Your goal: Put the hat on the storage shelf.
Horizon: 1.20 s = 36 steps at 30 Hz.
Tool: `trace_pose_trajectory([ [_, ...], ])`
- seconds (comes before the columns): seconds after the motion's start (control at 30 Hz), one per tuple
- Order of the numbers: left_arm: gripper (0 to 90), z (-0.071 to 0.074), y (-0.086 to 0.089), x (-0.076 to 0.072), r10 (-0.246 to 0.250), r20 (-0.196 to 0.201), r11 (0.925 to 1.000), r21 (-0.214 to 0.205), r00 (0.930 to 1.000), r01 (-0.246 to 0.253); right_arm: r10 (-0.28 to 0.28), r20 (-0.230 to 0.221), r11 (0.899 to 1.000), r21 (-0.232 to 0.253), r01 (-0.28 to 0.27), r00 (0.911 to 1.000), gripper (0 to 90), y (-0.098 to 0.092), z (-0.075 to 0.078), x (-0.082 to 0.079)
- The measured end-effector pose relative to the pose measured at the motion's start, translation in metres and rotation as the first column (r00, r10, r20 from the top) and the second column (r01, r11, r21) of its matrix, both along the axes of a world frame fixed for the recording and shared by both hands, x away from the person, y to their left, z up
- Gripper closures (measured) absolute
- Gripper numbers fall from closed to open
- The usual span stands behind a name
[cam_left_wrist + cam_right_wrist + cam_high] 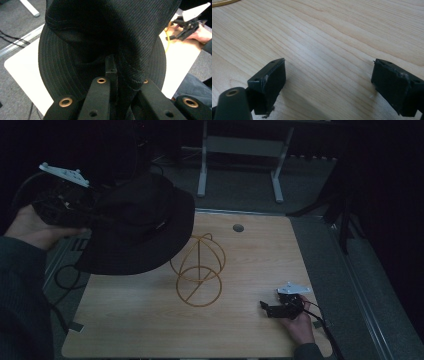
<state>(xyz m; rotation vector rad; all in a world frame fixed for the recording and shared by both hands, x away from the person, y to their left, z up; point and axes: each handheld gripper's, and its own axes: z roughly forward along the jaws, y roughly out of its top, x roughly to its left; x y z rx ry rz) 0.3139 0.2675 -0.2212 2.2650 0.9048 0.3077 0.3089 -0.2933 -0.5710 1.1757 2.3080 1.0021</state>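
Black twill of the hat is pinched between the fingers of the left gripper and held aloft, beyond and above the gold wire stand on the desk. The right gripper rests wide and unladen. A thin fold (only fabric) could slip, or the brim could topple the stand.

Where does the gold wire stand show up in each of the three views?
High view: the gold wire stand stands mid-table, just right of the black hat held by the left gripper.
Left gripper view: a sliver of it at the right edge of the hat.
Right gripper view: part of its base ring at the top left corner.
Shared landmark: the wooden table.
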Motion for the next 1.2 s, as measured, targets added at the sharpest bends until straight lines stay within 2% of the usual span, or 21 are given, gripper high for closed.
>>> trace_pose_trajectory([
  [0.43,88.2,0.003,-0.019,0.001,-0.057,-0.001,0.9984,-0.003,0.9984,0.057,0.0,0.0,1.0,0.0,0.0,1.0,12.1,0.0,0.0,0.0],
  [0.53,88.2,0.004,-0.022,0.001,-0.073,-0.008,0.9971,-0.019,0.9973,0.073,0.0,0.0,1.0,0.0,0.0,1.0,12.1,0.0,0.0,0.0],
  [1.0,88.1,0.002,-0.045,0.003,-0.125,-0.014,0.9921,-0.008,0.992,0.125,0.0,0.0,1.0,0.0,0.0,1.0,12.1,0.0,0.0,0.0],
  [1.2,88.1,-0.003,-0.057,0.007,-0.149,-0.031,0.9888,0.008,0.9884,0.149,0.0,0.0,1.0,0.0,0.0,1.0,12.2,0.0,0.0,0.0],
])
